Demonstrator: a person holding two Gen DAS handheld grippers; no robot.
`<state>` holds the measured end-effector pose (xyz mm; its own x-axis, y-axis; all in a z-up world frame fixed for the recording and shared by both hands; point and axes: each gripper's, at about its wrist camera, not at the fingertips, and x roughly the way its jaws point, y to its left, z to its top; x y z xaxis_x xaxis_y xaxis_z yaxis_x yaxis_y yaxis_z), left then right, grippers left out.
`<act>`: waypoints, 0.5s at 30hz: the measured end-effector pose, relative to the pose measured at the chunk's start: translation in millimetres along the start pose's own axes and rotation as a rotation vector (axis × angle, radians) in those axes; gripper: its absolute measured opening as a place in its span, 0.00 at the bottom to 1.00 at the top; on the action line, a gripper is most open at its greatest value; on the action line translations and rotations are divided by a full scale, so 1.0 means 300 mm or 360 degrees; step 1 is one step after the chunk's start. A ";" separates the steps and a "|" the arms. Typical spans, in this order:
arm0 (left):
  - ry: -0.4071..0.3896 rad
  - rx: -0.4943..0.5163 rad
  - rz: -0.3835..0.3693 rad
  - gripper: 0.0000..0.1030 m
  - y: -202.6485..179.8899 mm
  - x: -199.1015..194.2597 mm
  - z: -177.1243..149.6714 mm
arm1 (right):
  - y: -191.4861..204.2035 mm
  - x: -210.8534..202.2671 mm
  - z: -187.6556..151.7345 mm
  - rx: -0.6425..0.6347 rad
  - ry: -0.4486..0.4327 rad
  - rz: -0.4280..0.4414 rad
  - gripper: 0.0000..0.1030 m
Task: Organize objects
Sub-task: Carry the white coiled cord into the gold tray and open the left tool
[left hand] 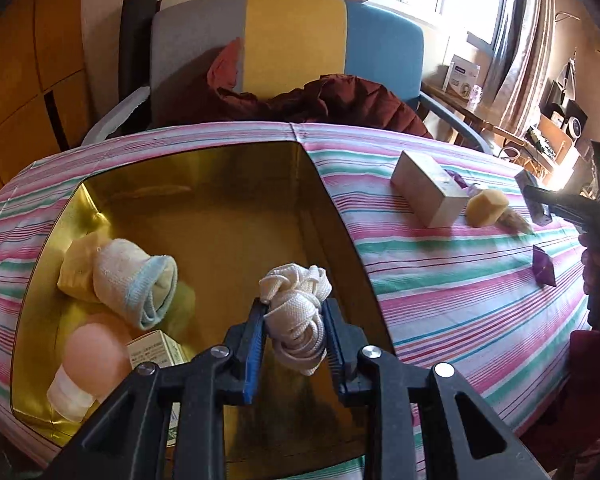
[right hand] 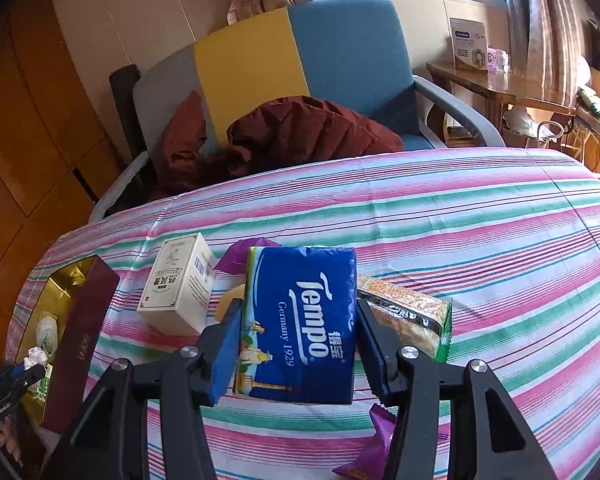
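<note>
Evidently mid-sorting: the left gripper (left hand: 294,314) is clenched on a white strap bundle (left hand: 296,312) above the gold box (left hand: 204,184); releasing it inside comes next. Right of that box, the right gripper (right hand: 296,322) grasps the tissue pack (right hand: 300,320).

Tricolour armchair (right hand: 284,68) behind striped tablecloth (right hand: 480,240); maroon jacket (right hand: 300,132) on seat.

White strap bundle (left hand: 296,312) over gold box (left hand: 204,200), blue tissue pack (right hand: 300,320) upright
</note>
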<state>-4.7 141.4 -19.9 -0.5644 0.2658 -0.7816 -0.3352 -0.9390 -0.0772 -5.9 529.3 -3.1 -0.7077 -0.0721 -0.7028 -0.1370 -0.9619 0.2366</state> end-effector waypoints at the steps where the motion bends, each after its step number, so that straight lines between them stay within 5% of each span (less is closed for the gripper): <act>1: 0.0020 -0.0001 0.0016 0.28 0.010 0.007 -0.002 | 0.005 0.000 0.000 -0.0010 -0.0001 0.0003 0.53; 5: 0.0064 -0.0024 0.0115 0.41 0.035 0.026 -0.014 | 0.018 0.001 -0.001 -0.0041 -0.0005 0.0027 0.53; 15: -0.0023 -0.0152 0.0089 0.41 0.107 -0.023 -0.021 | 0.132 -0.017 -0.024 -0.0205 -0.0033 0.0152 0.53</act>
<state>-6.7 108.2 -21.1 -0.5912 0.2145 -0.7775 -0.2297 -0.9688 -0.0927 -2.9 489.8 5.0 -0.7277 -0.1605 -0.6668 0.0207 -0.9769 0.2125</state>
